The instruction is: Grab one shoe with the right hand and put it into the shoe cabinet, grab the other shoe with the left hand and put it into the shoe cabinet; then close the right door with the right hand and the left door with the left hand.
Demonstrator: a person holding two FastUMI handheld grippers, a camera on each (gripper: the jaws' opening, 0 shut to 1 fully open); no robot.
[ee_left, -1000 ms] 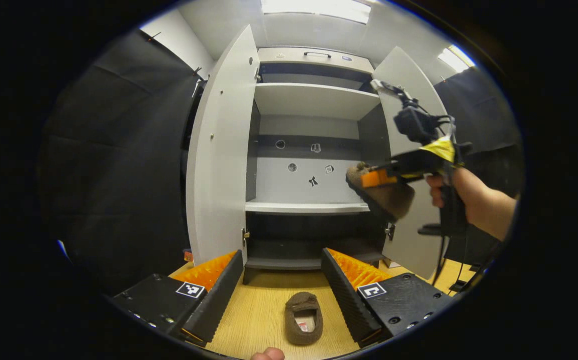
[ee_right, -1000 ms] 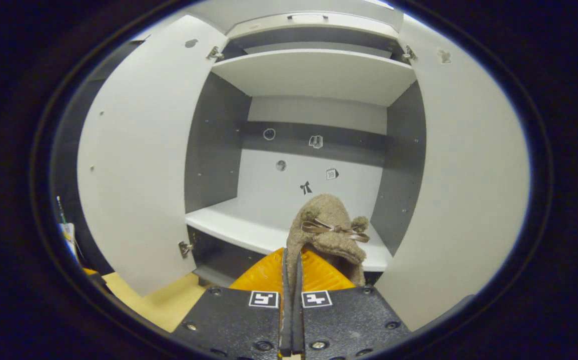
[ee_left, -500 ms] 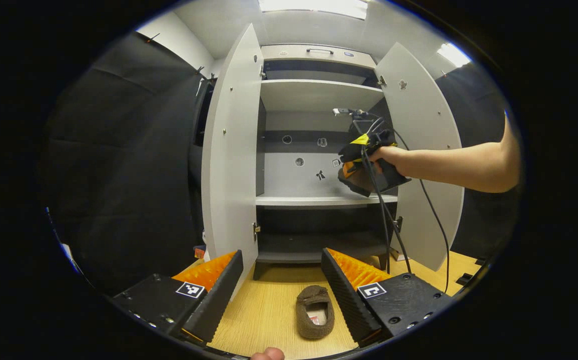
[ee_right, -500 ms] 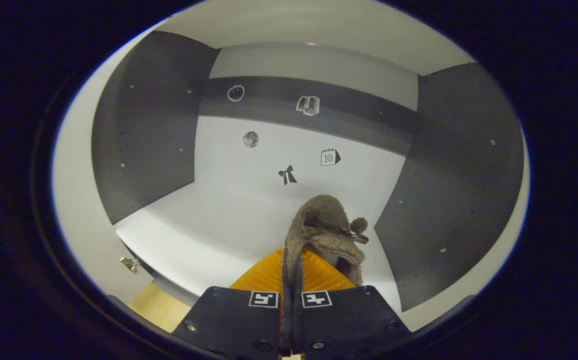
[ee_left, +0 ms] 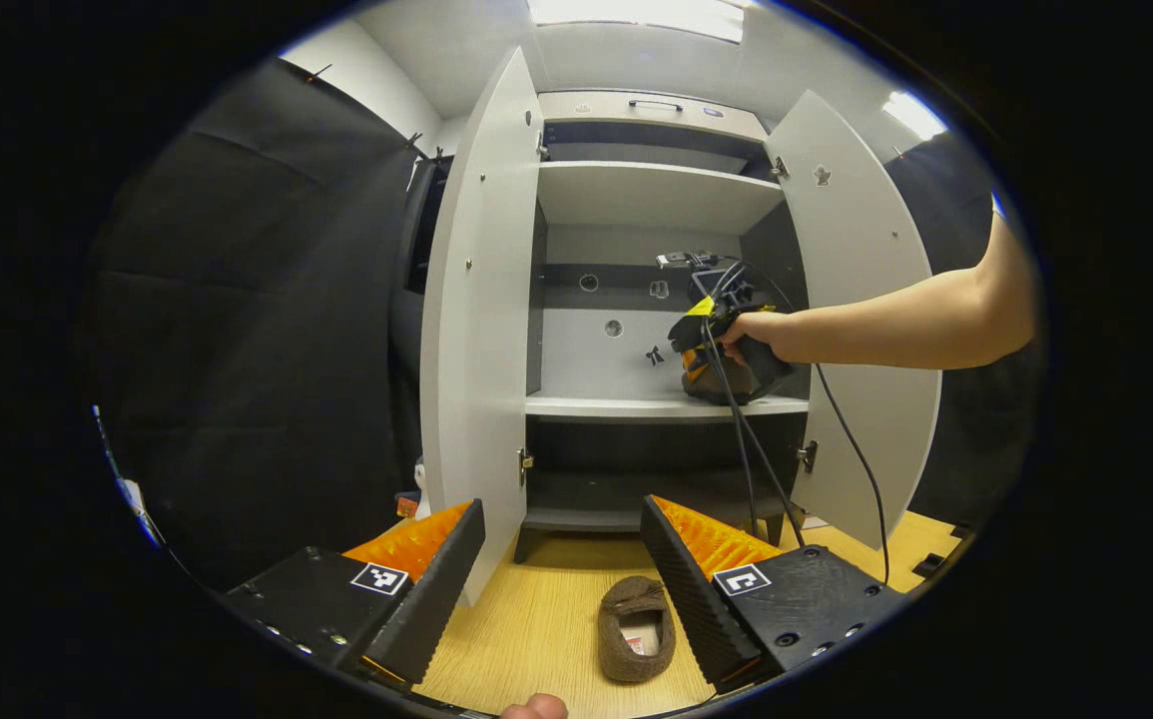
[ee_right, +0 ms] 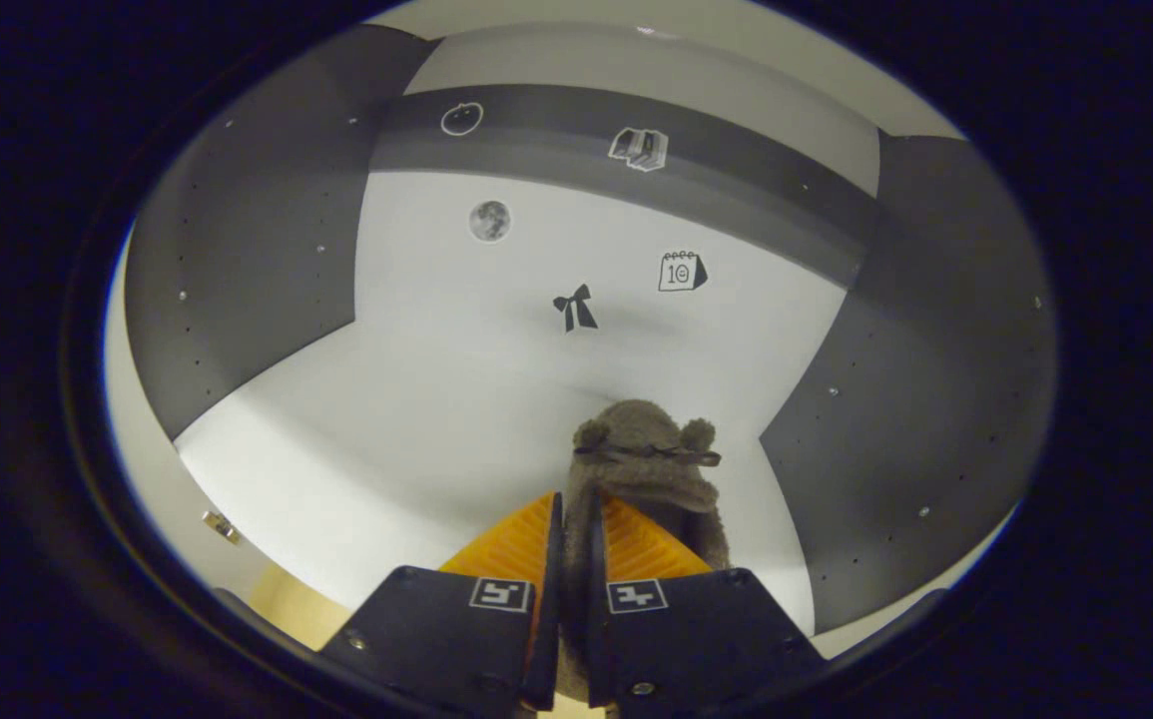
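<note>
Two doors stand open on the shoe cabinet [ee_left: 651,195], left door [ee_left: 481,300] and right door [ee_left: 861,300] both swung wide, so nothing blocks the middle shelf [ee_left: 626,406]. I have the right gripper [ee_right: 571,544] reaching deep into that bay; from the left gripper view I see it at the shelf's right end with the person's forearm [ee_left: 895,325] stretched in after it and its cable [ee_left: 751,439] hanging down in front of the lower bay. Its fingers are nearly together and clamped on the heel wall of the first shoe [ee_right: 648,469], one finger each side. That shoe's long axis runs straight ahead from the gripper, toe toward the back panel [ee_right: 536,260], close to the right side wall [ee_right: 935,399]. I judge its sole is at or just above the shelf; can't confirm contact from either view. Next move on this side, as I read it, is to release and back straight out along that same axis. The second shoe [ee_left: 638,629] lies on the wooden floor [ee_left: 536,629] in front of the cabinet, toe toward it, heel toward me. It sits between the spread fingers of the left gripper [ee_left: 561,589], close to its right finger, with nothing gripped. So the left hand is the nearer one, and the shoe lies ahead and below, slightly right of centre. A small shift right before dropping on it looks sensible.
</note>
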